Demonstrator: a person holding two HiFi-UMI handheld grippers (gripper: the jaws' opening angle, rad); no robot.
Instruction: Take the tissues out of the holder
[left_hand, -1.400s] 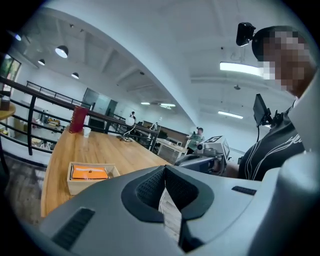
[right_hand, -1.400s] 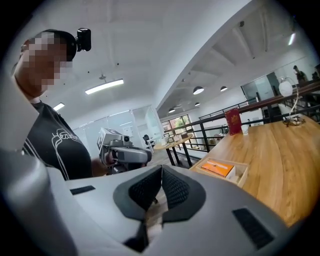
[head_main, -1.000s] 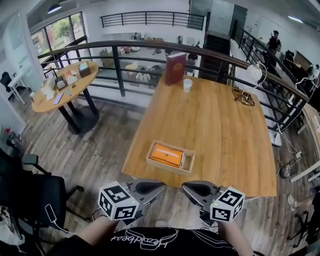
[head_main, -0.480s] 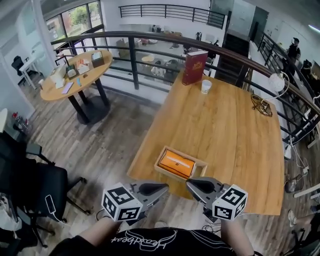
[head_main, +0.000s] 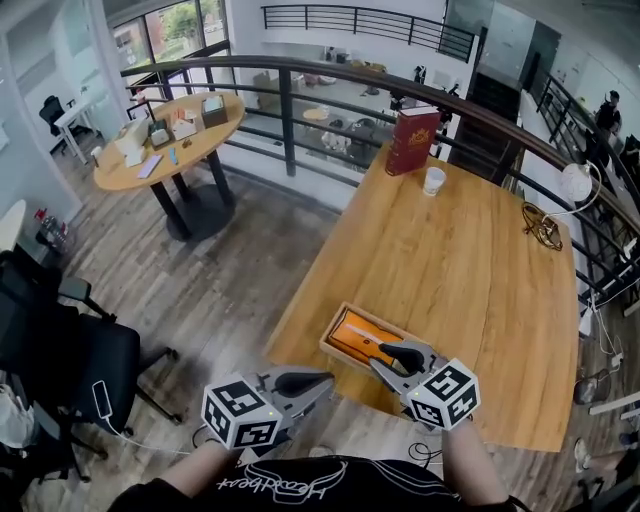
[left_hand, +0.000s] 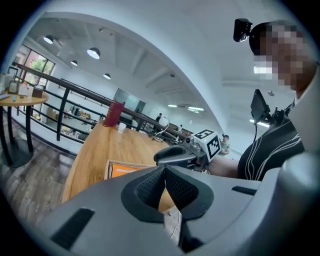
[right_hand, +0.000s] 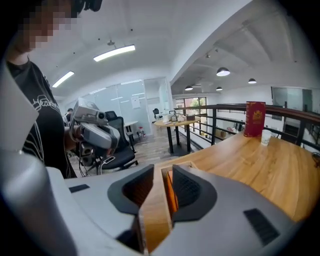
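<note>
A shallow wooden holder (head_main: 340, 330) lies near the front edge of the long wooden table (head_main: 460, 270), with an orange tissue pack (head_main: 358, 338) inside it. My right gripper (head_main: 392, 356) hovers over the holder's near right part. Its jaws are opening, and through the narrow gap in the right gripper view (right_hand: 162, 172) I see the holder's wall (right_hand: 154, 205) and a strip of the orange pack (right_hand: 171, 192); the pads press on nothing. My left gripper (head_main: 322, 380) is shut and empty, just off the table's near edge and left of the holder.
A red book (head_main: 413, 140) and a white cup (head_main: 433, 180) stand at the table's far end, a coiled cable (head_main: 541, 225) at its right edge. A black railing (head_main: 290, 110) runs behind. A round table (head_main: 170, 140) and a black chair (head_main: 70, 360) are at the left.
The right gripper has moved forward from the table's edge to over the holder, and its jaws have parted a little. The left gripper has stayed near the edge.
</note>
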